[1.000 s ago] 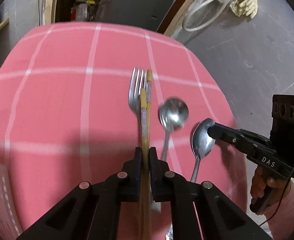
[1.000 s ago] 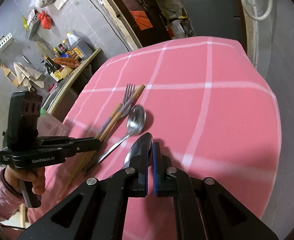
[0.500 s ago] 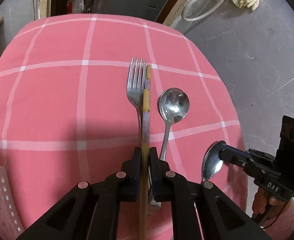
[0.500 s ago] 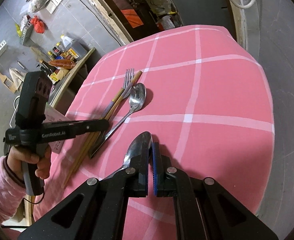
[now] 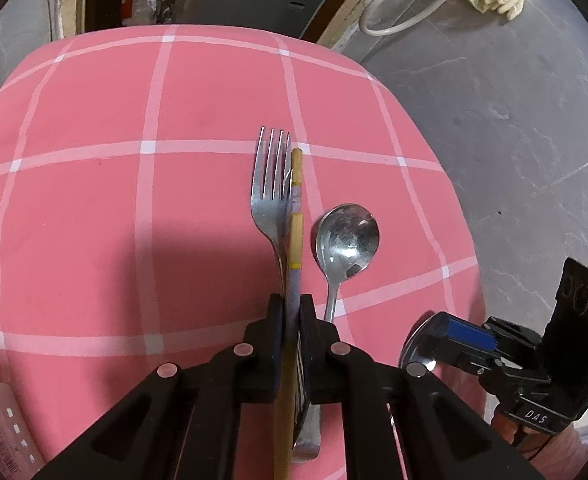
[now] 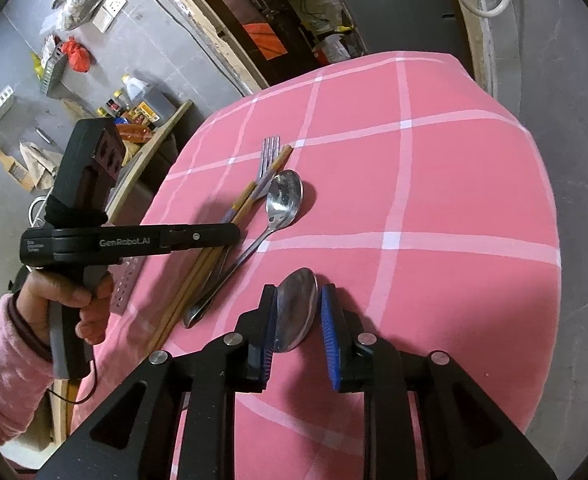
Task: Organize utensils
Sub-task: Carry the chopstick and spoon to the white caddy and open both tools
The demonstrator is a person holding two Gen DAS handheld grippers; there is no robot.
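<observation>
A steel fork (image 5: 269,196), a pair of wooden chopsticks (image 5: 295,236) and a round steel spoon (image 5: 348,236) lie side by side on the pink checked tablecloth (image 5: 93,208). My left gripper (image 5: 291,304) is shut on the chopsticks, low over the cloth. My right gripper (image 6: 297,304) is open, its jaws either side of a second steel spoon (image 6: 296,316) that lies on the cloth near the right edge. In the right wrist view the fork (image 6: 267,156), chopsticks (image 6: 249,196) and round spoon (image 6: 281,200) lie to the left, with the left gripper (image 6: 229,234) over them.
The table's right edge (image 5: 462,240) drops to a grey floor. A white card (image 5: 1,432) lies at the near left corner. Shelves, bottles and clutter (image 6: 133,100) stand beyond the table's far side.
My right gripper has opened and let go of the second spoon, which now lies on the cloth. Both grippers have drawn back toward the near edge; the left stays shut on the chopsticks.
</observation>
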